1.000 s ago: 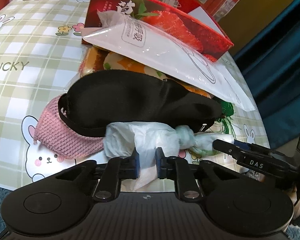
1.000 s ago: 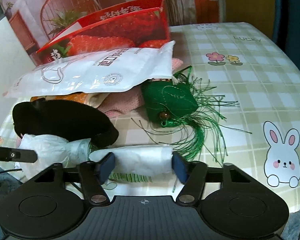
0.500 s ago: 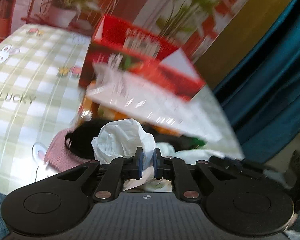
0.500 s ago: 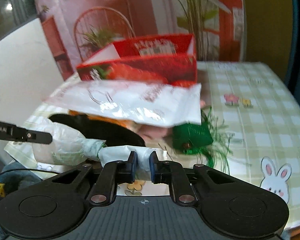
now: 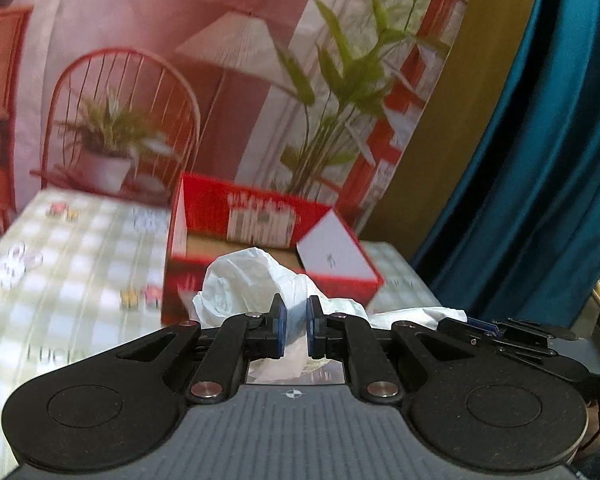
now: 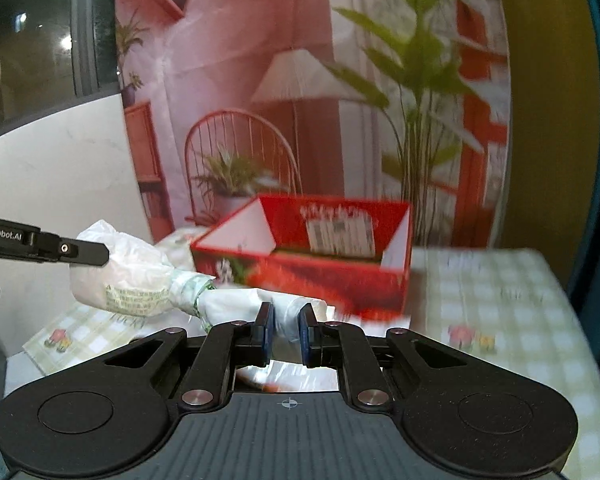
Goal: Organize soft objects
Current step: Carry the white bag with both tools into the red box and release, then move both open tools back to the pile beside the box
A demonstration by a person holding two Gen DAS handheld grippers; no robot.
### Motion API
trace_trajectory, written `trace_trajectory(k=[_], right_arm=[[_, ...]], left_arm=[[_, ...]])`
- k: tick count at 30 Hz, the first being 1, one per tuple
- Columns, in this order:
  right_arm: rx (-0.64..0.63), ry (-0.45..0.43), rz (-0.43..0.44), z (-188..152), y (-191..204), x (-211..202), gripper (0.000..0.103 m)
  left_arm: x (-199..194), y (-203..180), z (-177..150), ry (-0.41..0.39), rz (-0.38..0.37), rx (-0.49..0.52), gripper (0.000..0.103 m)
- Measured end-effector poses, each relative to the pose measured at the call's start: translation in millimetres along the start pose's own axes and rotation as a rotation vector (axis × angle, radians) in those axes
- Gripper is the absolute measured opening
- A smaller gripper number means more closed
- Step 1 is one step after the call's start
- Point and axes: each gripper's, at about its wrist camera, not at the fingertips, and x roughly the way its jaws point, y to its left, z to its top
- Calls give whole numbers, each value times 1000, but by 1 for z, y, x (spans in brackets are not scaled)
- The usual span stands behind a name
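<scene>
You hold the knotted plastic bag (image 6: 140, 280) aloft, near the red box (image 6: 332, 248): left gripper (image 5: 294, 330) clamps one end, right gripper (image 6: 285, 332) the other. Transfer step; next, carry it forward over the box opening.

- Left gripper (image 5: 294, 330): matte black body; two raised round discs; ribbed grey centre panel bearing a small crosshair mark.
- Linkage arms: black, pinned with silver round-head screws.
- Fingers (image 5: 278, 330): black, faced with blue pads.
- Right gripper (image 6: 286, 334): identical build.
- Finger side, right wrist view: white lettering "GenRobot.AI" and one silver screw.
</scene>
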Motion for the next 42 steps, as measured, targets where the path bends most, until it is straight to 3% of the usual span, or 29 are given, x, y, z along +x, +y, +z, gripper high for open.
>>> trace_trajectory(k=[8, 13, 22, 30, 32, 36, 42], right_arm=[[-98, -59, -54, 48, -12, 47, 12], [-148, -58, -84, 59, -20, 94, 12], [-117, -3, -85, 50, -46, 165, 12], [-84, 40, -84, 30, -58, 194, 13], [-64, 49, -91, 27, -62, 196, 18], [-71, 65, -148, 26, -63, 195, 25], [-34, 33, -166, 25, -58, 176, 47]], left_arm=[[48, -6, 45, -45, 24, 37, 11], [96, 8, 58, -7, 70, 34, 11], [159, 38, 63, 82, 117, 10, 11], [183, 46, 51, 146, 134, 14, 12], [183, 47, 48, 157, 139, 19, 14], [182, 45, 47, 175, 176, 48, 37], [165, 43, 48, 163, 204, 38, 42]])
